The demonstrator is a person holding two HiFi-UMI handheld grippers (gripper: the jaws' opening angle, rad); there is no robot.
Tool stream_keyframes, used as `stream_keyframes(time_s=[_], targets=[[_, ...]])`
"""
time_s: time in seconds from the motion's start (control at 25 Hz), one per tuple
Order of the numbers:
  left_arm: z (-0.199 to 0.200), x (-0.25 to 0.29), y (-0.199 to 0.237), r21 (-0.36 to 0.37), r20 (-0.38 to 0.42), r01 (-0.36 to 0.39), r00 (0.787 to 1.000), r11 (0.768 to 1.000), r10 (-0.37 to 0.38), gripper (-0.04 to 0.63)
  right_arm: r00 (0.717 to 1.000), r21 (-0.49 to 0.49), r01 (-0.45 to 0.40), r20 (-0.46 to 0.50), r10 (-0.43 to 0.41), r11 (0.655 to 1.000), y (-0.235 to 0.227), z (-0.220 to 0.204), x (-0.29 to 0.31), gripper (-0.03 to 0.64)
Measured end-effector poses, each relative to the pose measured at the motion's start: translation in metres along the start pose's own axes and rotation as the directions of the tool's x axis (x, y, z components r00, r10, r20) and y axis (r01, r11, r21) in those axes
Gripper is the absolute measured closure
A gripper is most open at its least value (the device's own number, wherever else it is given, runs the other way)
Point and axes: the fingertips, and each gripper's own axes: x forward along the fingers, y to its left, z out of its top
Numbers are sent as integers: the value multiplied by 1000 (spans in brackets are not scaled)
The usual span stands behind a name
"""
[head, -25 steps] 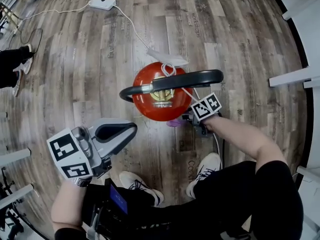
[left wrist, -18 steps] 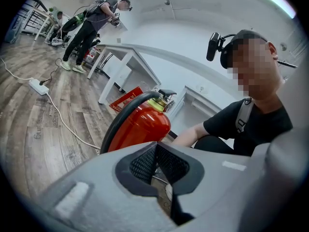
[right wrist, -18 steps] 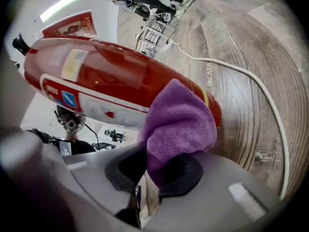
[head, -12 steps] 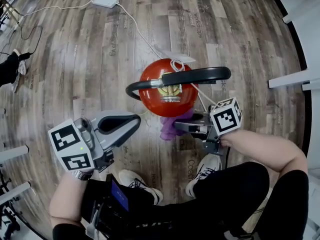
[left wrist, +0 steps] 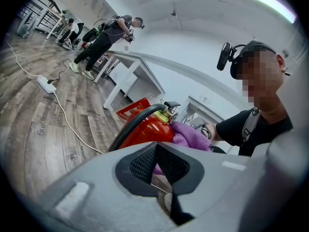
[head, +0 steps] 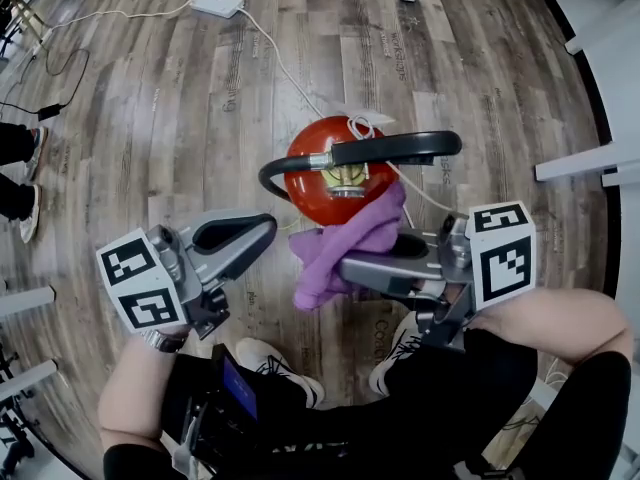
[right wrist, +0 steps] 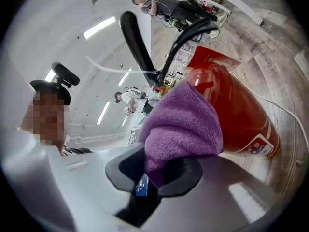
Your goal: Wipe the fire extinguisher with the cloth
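Wood-plank floor, red metal fire extinguisher upright mid-floor. My right gripper pinches the fuzzy purple cloth up by its shoulder, ready to wipe I'd say. Left gripper is closed, empty and parked clear.

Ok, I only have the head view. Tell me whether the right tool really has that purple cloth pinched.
Observer: Yes. In the right gripper view the right tool is clamped on the purple cloth; its blue tag sits between the jaws.
Operator: Now check the left tool.
Observer: The left gripper view shows the left tool shut on nothing, facing the fire extinguisher.
Operator: Report the cylinder's side.
Observer: A printed label sits low on its red body.
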Motion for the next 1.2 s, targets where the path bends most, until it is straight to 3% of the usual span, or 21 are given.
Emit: stream_keyframes(time_s=[0.16, 0.36, 0.48, 0.68, 0.8, 1.2], targets=[[-1, -1, 2, -7, 0, -5, 1000, 1000, 5, 595, 998, 16, 40, -47, -39, 999, -37, -23, 12, 554], [0, -2, 1, -13, 8, 8, 1000, 1000, -8, 595, 986, 23, 115, -121, -111, 993, -123, -65, 33, 554], [-2, -4, 1, -19, 5, 14, 1000, 1000, -14, 594, 960, 34, 235, -166, -227, 971, -190, -97, 37, 554], [-4, -7, 3, -31, 9, 19, 1000, 999, -19, 595, 888, -12, 394, -251, -384, 919, -285, -138, 38, 554], [-8, -11, 5, -37, -1, 16, 1000, 999, -16, 595, 882, -3, 409, -255, -396, 913, -295, -143, 37, 554], [-10, -14, 7, -47, -1, 20, 1000, 999, -20, 595, 908, 62, 371, -235, -348, 927, -279, -144, 36, 554]])
